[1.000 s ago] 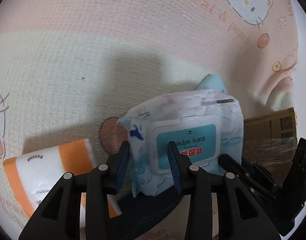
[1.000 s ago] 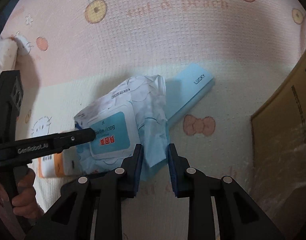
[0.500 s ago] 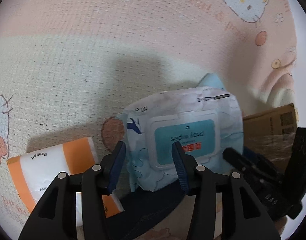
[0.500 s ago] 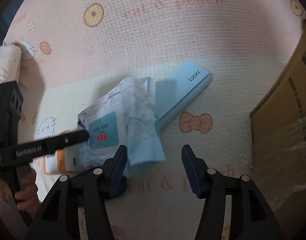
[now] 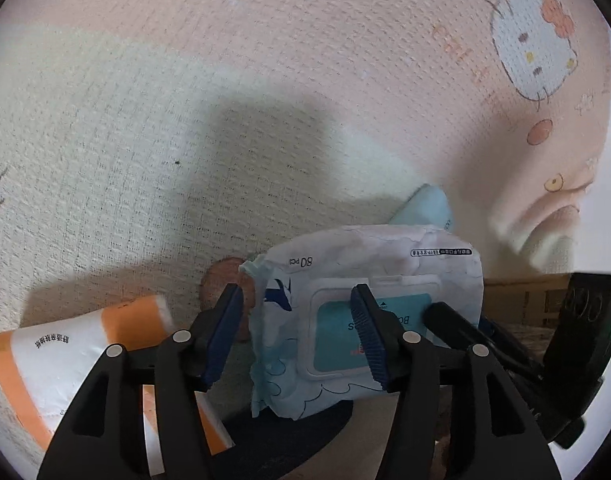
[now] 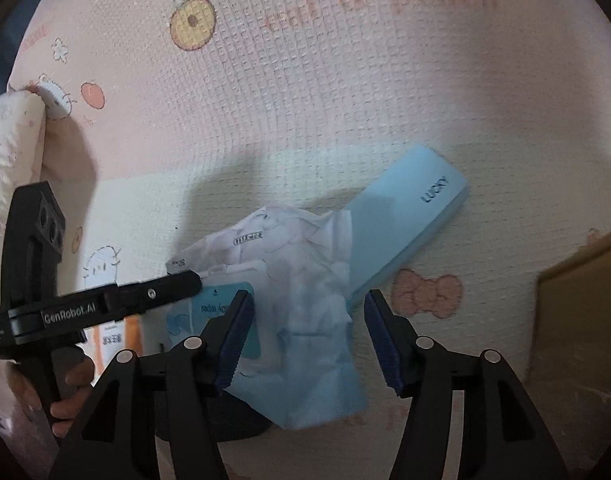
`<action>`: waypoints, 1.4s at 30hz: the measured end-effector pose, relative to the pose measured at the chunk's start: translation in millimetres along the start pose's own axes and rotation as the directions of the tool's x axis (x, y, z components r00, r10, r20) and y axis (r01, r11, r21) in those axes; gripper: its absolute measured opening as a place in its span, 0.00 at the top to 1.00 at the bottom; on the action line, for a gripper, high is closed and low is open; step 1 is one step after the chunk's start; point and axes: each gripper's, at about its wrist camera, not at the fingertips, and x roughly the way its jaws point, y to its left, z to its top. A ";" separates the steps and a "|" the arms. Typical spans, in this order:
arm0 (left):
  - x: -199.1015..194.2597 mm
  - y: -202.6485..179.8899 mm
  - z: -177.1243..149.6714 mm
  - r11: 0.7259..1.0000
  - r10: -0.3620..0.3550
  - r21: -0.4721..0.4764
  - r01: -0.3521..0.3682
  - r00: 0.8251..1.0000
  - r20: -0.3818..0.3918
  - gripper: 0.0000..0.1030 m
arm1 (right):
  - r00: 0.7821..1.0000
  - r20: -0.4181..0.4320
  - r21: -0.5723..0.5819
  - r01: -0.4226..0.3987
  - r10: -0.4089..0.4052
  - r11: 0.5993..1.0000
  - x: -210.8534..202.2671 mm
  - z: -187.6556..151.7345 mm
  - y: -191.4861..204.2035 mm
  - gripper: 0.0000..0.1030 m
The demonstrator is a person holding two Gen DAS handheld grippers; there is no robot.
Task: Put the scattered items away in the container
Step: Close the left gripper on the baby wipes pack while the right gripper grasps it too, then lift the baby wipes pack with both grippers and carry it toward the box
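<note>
So far nothing seen in either view lies in the container. The cardboard box (image 6: pixel 577 312), taken to be that container, stands at the right edge of the mat (image 6: pixel 345 100); its inside is not visible, so its contents cannot be confirmed.

Three items remain out on the mat. The wipes pack (image 5: pixel 369 320) lies near the middle, crumpled at one end, its flip lid facing up. The light blue box (image 6: pixel 405 232) lies just behind it toward the cardboard box, with the pack's crumpled end overlapping its near end. The orange-and-white packet (image 5: pixel 77 364) lies just beside the wipes pack on the side away from the cardboard box.

Left gripper (image 5: pixel 297 332): fingers spread wide, holding nothing. One of the fingers (image 5: pixel 365 332) stands over the pack's lid; the other is off its edge. Contact cannot be confirmed.

Right gripper (image 6: pixel 309 336): fingers spread wide, holding nothing, straddling the crumpled end of the pack. Whether they touch it cannot be told.

Assessment: the task is at an early stage as far as can be seen. The wipes pack appears to be the item in hand, ungripped. All three items are yet to be moved to the cardboard box.
</note>
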 end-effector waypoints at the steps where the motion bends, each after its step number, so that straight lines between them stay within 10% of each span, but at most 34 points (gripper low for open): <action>1: 1.4 -4.5 -0.8 1.000 -0.010 0.013 0.010 1.000 -0.008 0.39 | 1.000 -0.015 -0.001 -0.007 0.007 1.000 1.6 0.6 0.4 0.45; 15: 10.8 -9.1 6.4 0.997 -0.047 0.058 0.049 0.999 -0.027 0.31 | 0.998 -0.013 -0.006 -0.065 0.065 0.998 7.3 1.9 -3.8 0.45; 21: 20.6 -23.2 -15.0 0.986 0.015 0.165 0.012 0.988 -0.157 0.31 | 0.996 -0.041 0.037 -0.079 0.081 0.996 6.7 -4.8 -9.5 0.45; 42: -3.9 -22.9 -7.1 0.991 -0.112 0.068 0.114 0.993 -0.038 0.47 | 0.999 -0.033 -0.023 0.037 -0.038 0.999 -23.5 -13.5 16.6 0.53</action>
